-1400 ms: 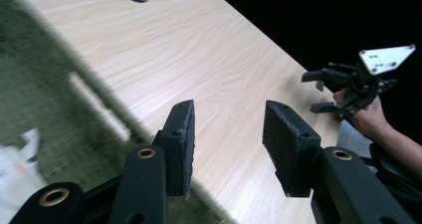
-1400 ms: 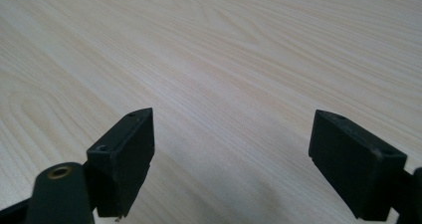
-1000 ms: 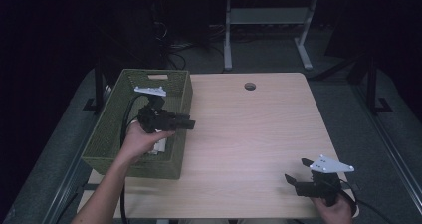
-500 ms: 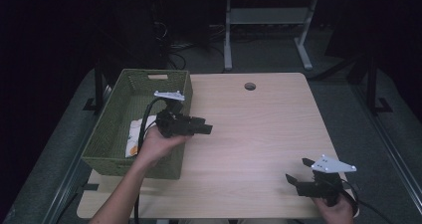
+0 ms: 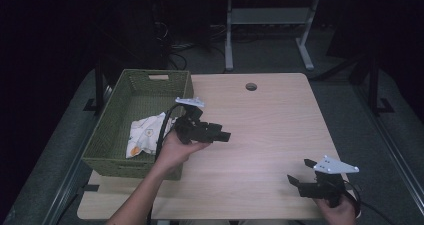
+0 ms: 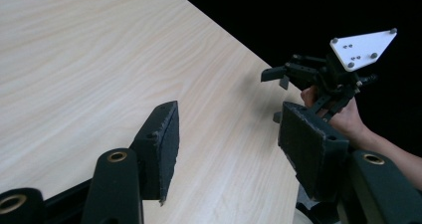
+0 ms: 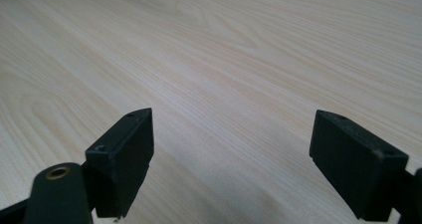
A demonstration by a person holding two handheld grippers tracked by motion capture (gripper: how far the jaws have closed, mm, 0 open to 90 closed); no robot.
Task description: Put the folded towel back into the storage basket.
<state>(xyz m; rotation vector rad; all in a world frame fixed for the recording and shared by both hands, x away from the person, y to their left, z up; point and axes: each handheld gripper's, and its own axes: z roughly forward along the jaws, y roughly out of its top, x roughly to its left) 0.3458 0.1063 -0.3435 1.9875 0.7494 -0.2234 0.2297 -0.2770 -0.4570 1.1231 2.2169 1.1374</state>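
Note:
A white patterned cloth (image 5: 145, 135) lies crumpled inside the green woven basket (image 5: 135, 162) at the table's left side. My left gripper (image 5: 225, 135) hovers just right of the basket over the wooden table (image 5: 280, 120), pointing right. In the left gripper view its jaws (image 6: 231, 129) stand open with nothing between them; they have just been opening. My right gripper (image 5: 299, 171) rests near the front right corner of the table and also shows in the left gripper view (image 6: 273, 95). Its jaws (image 7: 231, 134) are open wide over bare wood.
A round cable hole (image 5: 251, 86) sits near the table's far edge. Beyond the table stands a grey desk frame (image 5: 270, 15) on a dark floor. The basket's right wall is close behind my left hand.
My left gripper has moved right, from over the basket to above the table, and its jaws have spread. The cloth now lies uncovered in the basket. The right gripper has stayed put.

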